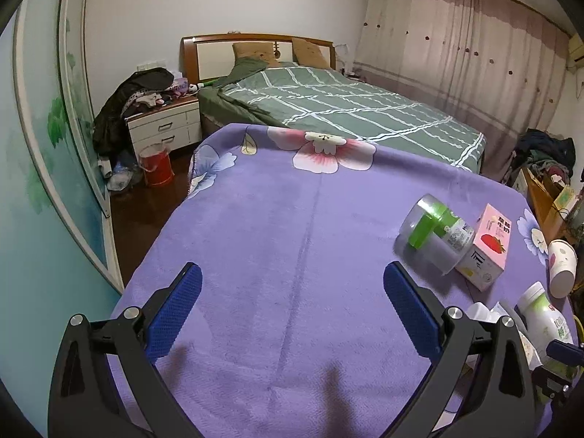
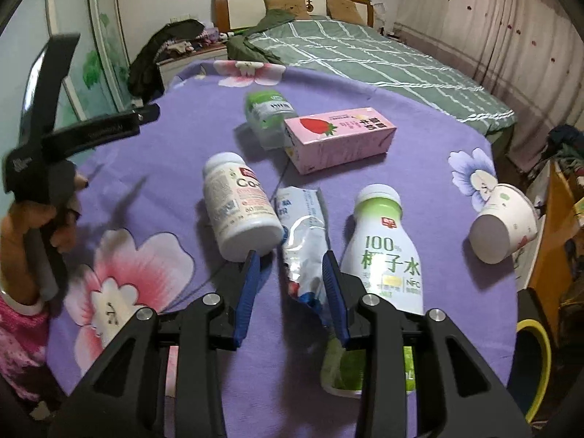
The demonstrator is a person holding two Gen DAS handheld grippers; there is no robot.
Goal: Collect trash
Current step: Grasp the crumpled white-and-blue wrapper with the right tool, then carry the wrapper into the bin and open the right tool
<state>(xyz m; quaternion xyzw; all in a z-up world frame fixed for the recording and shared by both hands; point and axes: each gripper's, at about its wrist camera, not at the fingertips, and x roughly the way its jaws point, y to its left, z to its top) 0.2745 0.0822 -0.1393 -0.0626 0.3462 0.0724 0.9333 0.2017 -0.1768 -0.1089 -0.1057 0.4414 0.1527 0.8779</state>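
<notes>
We note the left claw hovering over a bare stretch of the purple flowered blanket that covers the surface; its blue pads stand wide apart with nothing between them. In the right wrist view a hand at the far left grips that tool's handle.

The trash lies toward the right half of the surface. Going left to right in the right wrist view: a white pill bottle on its side; behind it a clear jar with a green label, also on its side, touching a pink strawberry carton; a crumpled silver-blue wrapper just right of the pill bottle; a white and green drink bottle lying flat; and a paper cup tipped over near the right edge.

The right claw is set narrow around the near end of the wrapper. The right pad appears to touch the foil; the left pad shows a gap, so we log no firm grip.

A bed with a green checked cover stands behind the surface.
</notes>
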